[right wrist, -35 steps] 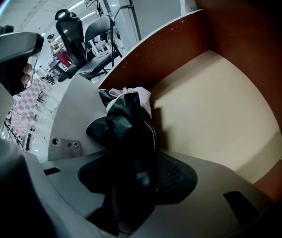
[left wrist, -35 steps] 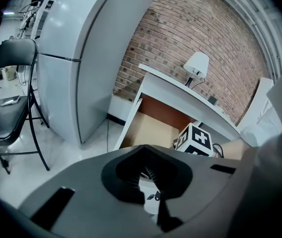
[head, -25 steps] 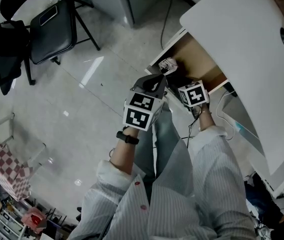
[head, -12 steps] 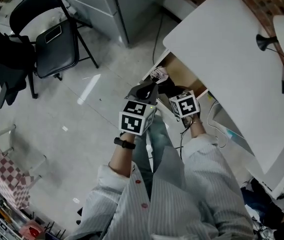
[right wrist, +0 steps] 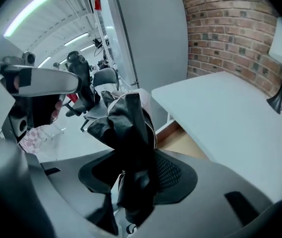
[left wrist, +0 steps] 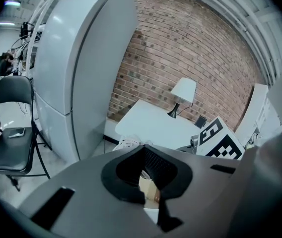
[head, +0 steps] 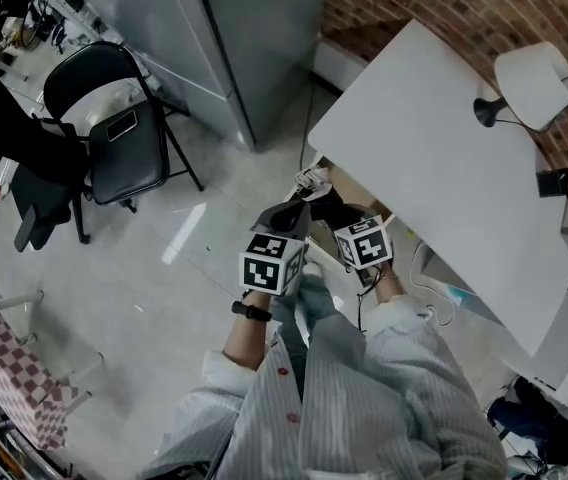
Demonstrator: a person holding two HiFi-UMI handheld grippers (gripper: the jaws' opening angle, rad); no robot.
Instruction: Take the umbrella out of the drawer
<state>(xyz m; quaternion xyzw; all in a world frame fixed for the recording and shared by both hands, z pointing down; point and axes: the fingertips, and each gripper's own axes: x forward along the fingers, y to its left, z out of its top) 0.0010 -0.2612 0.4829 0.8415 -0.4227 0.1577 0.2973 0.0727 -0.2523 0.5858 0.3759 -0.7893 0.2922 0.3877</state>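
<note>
A folded black umbrella (right wrist: pixel 130 133) stands up between the jaws of my right gripper (right wrist: pixel 133 180), which is shut on it. In the head view the right gripper (head: pixel 336 215) holds the umbrella (head: pixel 322 200) just above the open wooden drawer (head: pixel 347 181) under the white desk (head: pixel 434 158). The umbrella's pale end points toward the floor side. My left gripper (head: pixel 289 216) hovers right beside it on the left. Its jaws (left wrist: pixel 148 176) stand almost together with nothing between them, and only the drawer's wood shows through the slit.
A table lamp (head: pixel 532 80) and a small dark box (head: pixel 553 181) sit on the desk by the brick wall. A grey cabinet (head: pixel 244 28) stands left of the desk. A black folding chair (head: pixel 124 138) is on the tiled floor at left. Cables hang below the desk.
Both grippers have risen, the right one carrying the umbrella up from the drawer. The head view has pulled back and now takes in the whole desk and the lamp.
</note>
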